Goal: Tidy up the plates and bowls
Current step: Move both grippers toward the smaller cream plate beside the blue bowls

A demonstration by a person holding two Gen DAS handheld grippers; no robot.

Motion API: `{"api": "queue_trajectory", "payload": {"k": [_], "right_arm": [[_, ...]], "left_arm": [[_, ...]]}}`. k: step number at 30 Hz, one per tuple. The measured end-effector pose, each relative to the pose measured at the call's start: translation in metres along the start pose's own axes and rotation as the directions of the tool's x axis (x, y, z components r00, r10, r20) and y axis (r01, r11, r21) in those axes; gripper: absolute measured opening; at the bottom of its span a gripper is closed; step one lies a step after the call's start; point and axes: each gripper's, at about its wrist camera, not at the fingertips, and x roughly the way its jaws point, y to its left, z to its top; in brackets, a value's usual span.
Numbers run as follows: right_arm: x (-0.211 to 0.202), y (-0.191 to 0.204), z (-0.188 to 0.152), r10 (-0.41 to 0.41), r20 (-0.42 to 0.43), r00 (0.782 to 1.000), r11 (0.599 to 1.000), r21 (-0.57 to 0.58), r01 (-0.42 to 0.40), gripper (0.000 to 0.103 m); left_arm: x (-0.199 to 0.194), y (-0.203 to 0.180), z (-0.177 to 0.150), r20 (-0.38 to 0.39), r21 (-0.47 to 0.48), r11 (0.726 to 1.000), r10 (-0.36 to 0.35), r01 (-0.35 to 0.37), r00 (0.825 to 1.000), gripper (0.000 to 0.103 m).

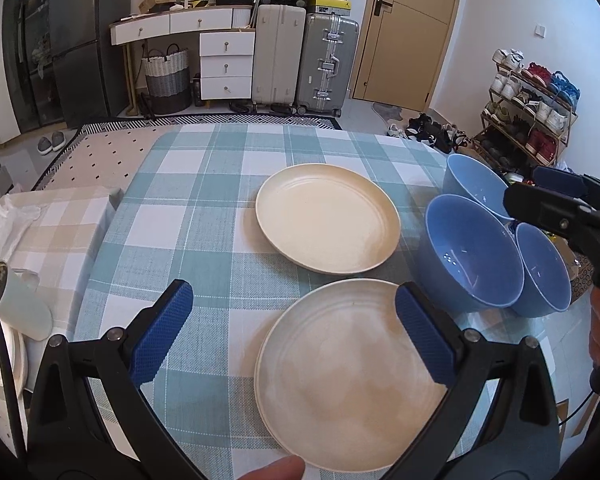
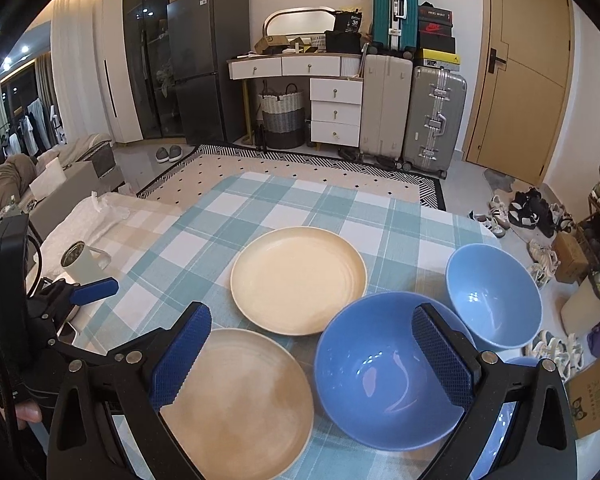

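Note:
Two cream plates lie on the checked tablecloth point(image 1: 204, 208): a near plate point(image 1: 352, 392) point(image 2: 240, 404) and a far plate point(image 1: 328, 218) point(image 2: 298, 280). Three blue bowls stand to their right: a middle bowl point(image 1: 466, 256) point(image 2: 380, 380), a far bowl point(image 1: 474, 184) point(image 2: 494, 298) and a near bowl point(image 1: 542, 272), only a sliver of which shows in the right wrist view. My left gripper point(image 1: 294, 330) is open and empty above the near plate's left part. My right gripper point(image 2: 312, 354) is open and empty above the gap between near plate and middle bowl.
A white mug point(image 1: 18, 300) point(image 2: 80, 264) and white dishes point(image 1: 2, 356) sit on a beige checked surface to the left. The table's right edge drops toward shoes and a shoe rack point(image 1: 532, 112). Suitcases point(image 2: 412, 116) and drawers stand at the back wall.

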Motion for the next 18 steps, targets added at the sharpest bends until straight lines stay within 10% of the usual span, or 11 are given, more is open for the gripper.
{"api": "queue_trajectory", "payload": {"k": [18], "right_arm": [[0.081, -0.03, 0.033, 0.031, -0.172, 0.985, 0.998, 0.057, -0.021, 0.102]], "left_arm": [[0.047, 0.018, 0.029, -0.057, -0.05, 0.999, 0.009, -0.012, 0.998, 0.101]]}}
